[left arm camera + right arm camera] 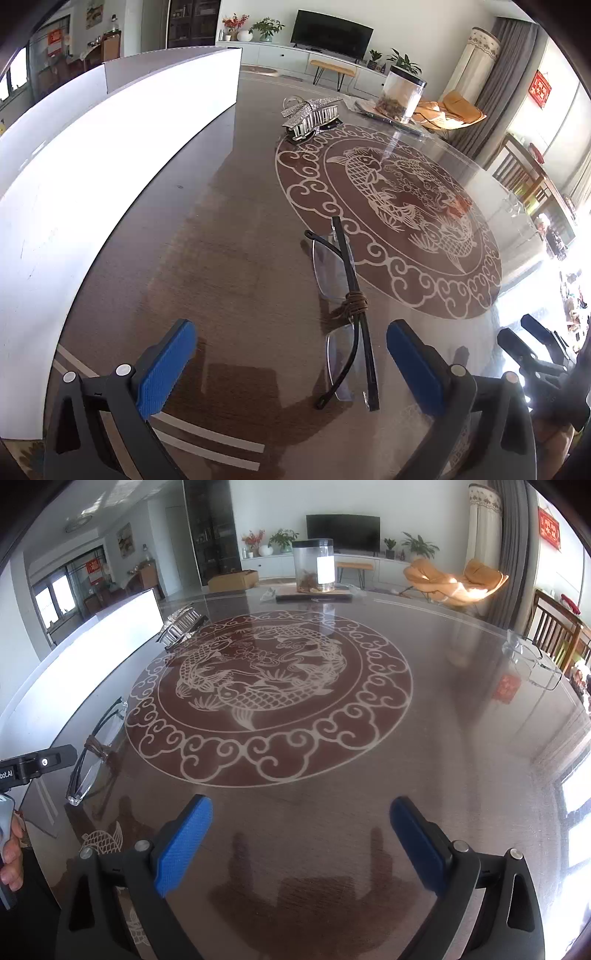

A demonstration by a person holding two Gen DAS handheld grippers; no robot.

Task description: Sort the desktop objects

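Eyeglasses (347,325) with a dark frame lie folded on the tabletop (229,258), a brown cord knotted around their middle. In the left wrist view we see them just ahead of the left tongs (291,363), toward one o'clock, nearer the right blue pad than the left, and touched by neither. Those tongs stand spread wide with nothing between the pads.

At twelve o'clock, well beyond the glasses, we see a glittering silver hair claw (312,116) at the rim of the carved fish medallion (399,206). A long white box (92,177) runs along the tabletop from nine to eleven o'clock. A clear jar (400,96) with a black lid stands farther off at one o'clock.

In the right wrist view the right tongs (301,843) are likewise spread wide over bare tabletop, pinching nothing. A second, clear pair of glasses (532,661) rests near the tabletop's edge at two o'clock. A hand (11,853) shows at nine o'clock.
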